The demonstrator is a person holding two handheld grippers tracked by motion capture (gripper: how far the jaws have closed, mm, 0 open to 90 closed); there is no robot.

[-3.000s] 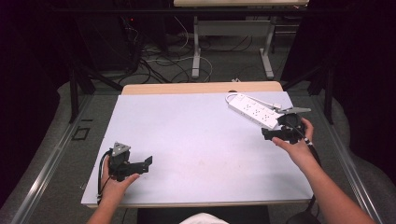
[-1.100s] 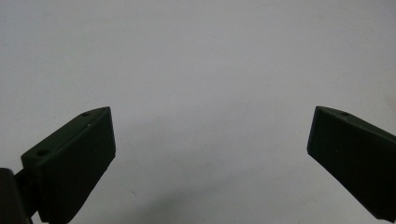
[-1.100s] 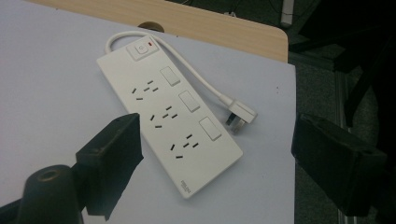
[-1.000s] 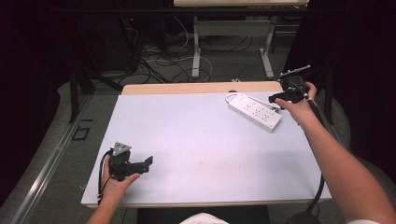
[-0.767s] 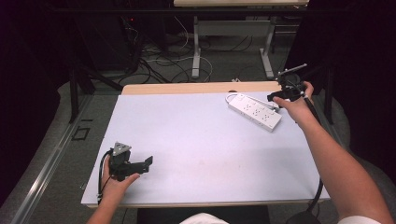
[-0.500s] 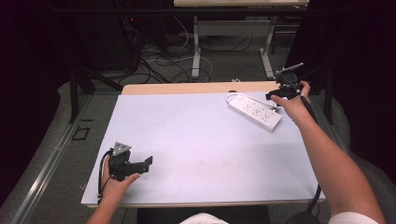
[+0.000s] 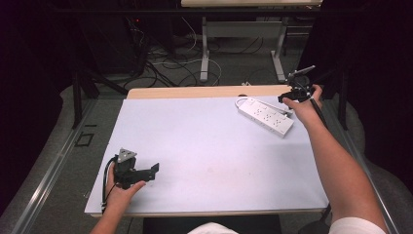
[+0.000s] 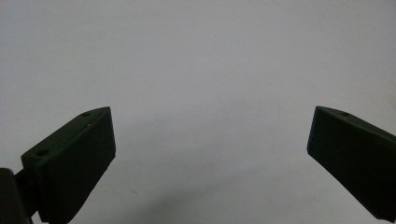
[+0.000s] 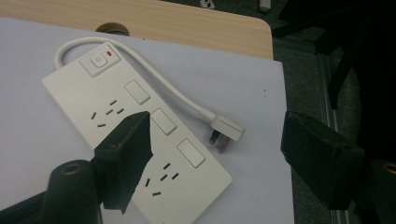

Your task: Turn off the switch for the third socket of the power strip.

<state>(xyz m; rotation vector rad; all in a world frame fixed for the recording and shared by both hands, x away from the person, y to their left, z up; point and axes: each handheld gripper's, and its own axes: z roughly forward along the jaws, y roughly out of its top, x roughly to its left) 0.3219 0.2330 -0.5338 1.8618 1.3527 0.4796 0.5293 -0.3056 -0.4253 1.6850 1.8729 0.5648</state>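
Jaws spread wide and empty on both: right gripper (image 9: pixel 212 163) hovers over the white plastic power strip (image 9: pixel 135 126) at the table's (image 7: pixel 209 146) far right; its plug (image 9: pixel 227 131) lies loose alongside. Left gripper (image 7: pixel 146 173) rests near-left. Nothing grasped; judged barely begun.

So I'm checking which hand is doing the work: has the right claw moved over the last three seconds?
Yes. The right claw has gone away from the person, from beside the near end of the power strip to beyond its far end, by the table's far right corner.
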